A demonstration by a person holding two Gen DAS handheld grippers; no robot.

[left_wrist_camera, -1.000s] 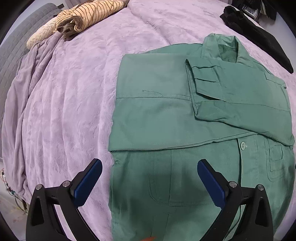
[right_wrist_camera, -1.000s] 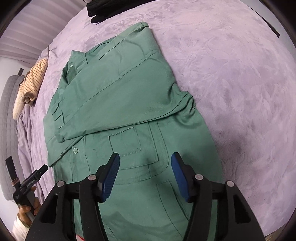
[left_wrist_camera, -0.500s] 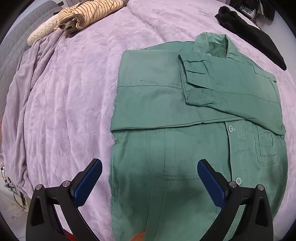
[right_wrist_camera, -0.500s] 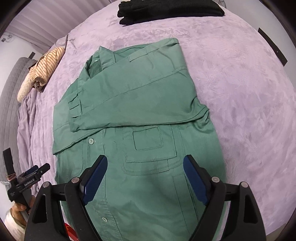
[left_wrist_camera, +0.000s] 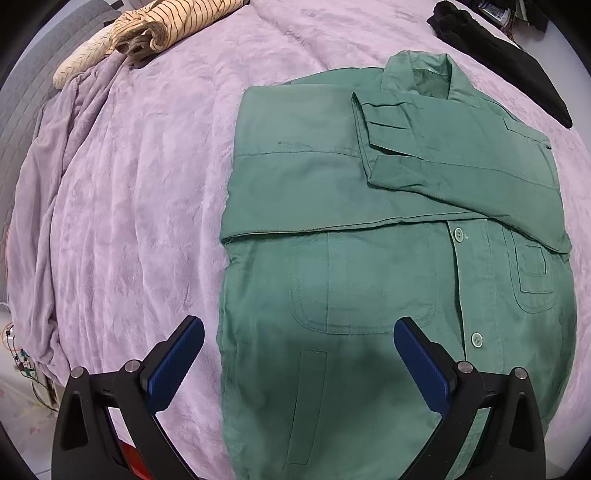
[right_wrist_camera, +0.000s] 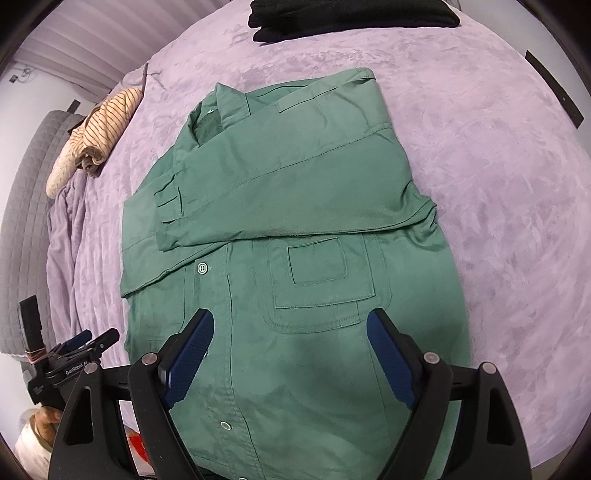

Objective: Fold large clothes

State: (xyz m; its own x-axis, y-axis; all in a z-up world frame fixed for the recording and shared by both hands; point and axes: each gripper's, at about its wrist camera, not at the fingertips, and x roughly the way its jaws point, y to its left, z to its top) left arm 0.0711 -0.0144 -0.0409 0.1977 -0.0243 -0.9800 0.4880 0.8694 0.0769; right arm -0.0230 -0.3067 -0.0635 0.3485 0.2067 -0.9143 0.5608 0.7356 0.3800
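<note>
A: What moved?

B: The right gripper (right_wrist_camera: 286,354) has spread wide since a second ago, and both have drawn back toward the near hem. The left gripper (left_wrist_camera: 297,363) stays wide apart, gripping nothing.

A: And the green jacket (left_wrist_camera: 376,266)?

B: Flat on the lilac blanket (left_wrist_camera: 140,192), sleeves crossed over the chest. Probably the bottom fold comes next.

Bedroom: lilac blanket (left_wrist_camera: 147,184) over a bed, quilted headboard (right_wrist_camera: 22,206).

Green jacket (left_wrist_camera: 369,206), lilac blanket (left_wrist_camera: 140,192), tan striped garment (left_wrist_camera: 173,22).
</note>
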